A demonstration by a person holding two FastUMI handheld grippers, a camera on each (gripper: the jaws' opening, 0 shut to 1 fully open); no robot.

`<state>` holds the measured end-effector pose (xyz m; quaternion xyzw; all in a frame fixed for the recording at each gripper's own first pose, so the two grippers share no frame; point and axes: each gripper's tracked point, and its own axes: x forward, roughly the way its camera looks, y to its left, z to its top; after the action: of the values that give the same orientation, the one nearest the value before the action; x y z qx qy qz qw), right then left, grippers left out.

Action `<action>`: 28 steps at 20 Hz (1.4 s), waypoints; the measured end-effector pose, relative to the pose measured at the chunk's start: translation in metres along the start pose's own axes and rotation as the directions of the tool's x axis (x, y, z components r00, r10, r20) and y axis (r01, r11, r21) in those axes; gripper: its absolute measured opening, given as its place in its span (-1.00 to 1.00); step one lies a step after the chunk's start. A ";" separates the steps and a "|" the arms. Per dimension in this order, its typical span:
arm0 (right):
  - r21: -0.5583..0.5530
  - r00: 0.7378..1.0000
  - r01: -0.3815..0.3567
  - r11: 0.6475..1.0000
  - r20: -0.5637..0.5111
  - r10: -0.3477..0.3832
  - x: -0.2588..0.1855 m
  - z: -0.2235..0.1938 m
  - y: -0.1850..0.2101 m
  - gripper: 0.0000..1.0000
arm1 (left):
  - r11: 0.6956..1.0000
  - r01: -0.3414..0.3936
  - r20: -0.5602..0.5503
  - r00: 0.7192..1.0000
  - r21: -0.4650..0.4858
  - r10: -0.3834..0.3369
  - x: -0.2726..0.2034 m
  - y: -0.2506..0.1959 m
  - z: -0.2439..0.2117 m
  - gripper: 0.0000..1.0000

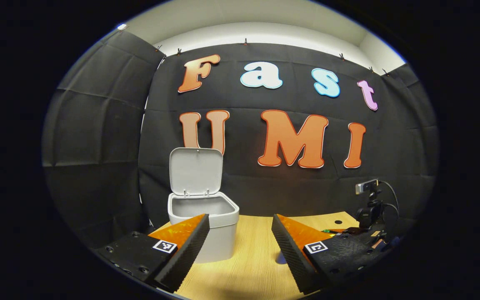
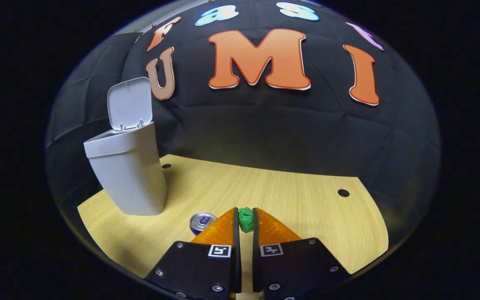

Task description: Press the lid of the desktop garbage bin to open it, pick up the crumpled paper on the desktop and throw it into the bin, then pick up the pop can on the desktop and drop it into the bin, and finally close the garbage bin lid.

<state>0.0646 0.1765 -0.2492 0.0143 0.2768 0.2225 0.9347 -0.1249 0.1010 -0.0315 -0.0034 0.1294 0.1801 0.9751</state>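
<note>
The white desktop bin (image 1: 206,233) stands on the wooden table with its lid (image 1: 196,171) swung upright. My left gripper (image 1: 240,227) hovers open just in front of the bin, with nothing between its fingers. In the right gripper view the bin (image 2: 127,175) is at the far left, lid (image 2: 129,104) up. My right gripper (image 2: 245,213) is shut on the green crumpled paper (image 2: 246,221), which sticks out at the fingertips. A blue pop can (image 2: 201,222) with a silver top sits on the table just left of those fingers. Whether the paper is off the table I cannot tell.
A small camera on a black stand (image 1: 368,206) sits at the table's right edge. The wooden table (image 2: 306,208) has round holes (image 2: 343,193) near the back. Black cloth walls close in behind and to the left of the bin.
</note>
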 end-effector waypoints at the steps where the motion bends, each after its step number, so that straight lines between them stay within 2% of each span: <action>1: 0.003 1.000 -0.010 1.000 0.021 0.010 -0.002 0.011 0.007 -0.79 | 1.000 -0.004 0.000 1.000 -0.004 0.004 0.000 0.003 0.001 0.90; 8: 0.004 0.982 -0.125 0.992 0.146 0.123 -0.024 0.088 0.064 -0.79 | 0.999 -0.043 0.021 0.999 -0.008 0.043 -0.001 0.030 0.003 0.90; 14: -0.033 0.937 -0.258 0.966 0.233 0.259 -0.018 0.147 0.145 -0.79 | 0.997 -0.073 0.039 0.997 -0.012 0.073 -0.004 0.048 0.007 0.91; 22: -0.091 0.888 -0.372 0.924 0.254 0.382 0.007 0.183 0.228 -0.79 | 0.987 -0.157 0.049 0.986 -0.020 0.158 -0.017 0.088 0.004 0.91; 28: -0.118 0.878 -0.401 0.909 0.234 0.418 0.043 0.192 0.280 -0.80 | 0.975 -0.220 0.041 0.974 -0.032 0.221 -0.029 0.114 -0.002 0.90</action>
<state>0.0833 0.4652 -0.0671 0.0701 0.1381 0.4201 0.8942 -0.1916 0.1978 -0.0215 0.0018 0.1049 0.2891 0.9515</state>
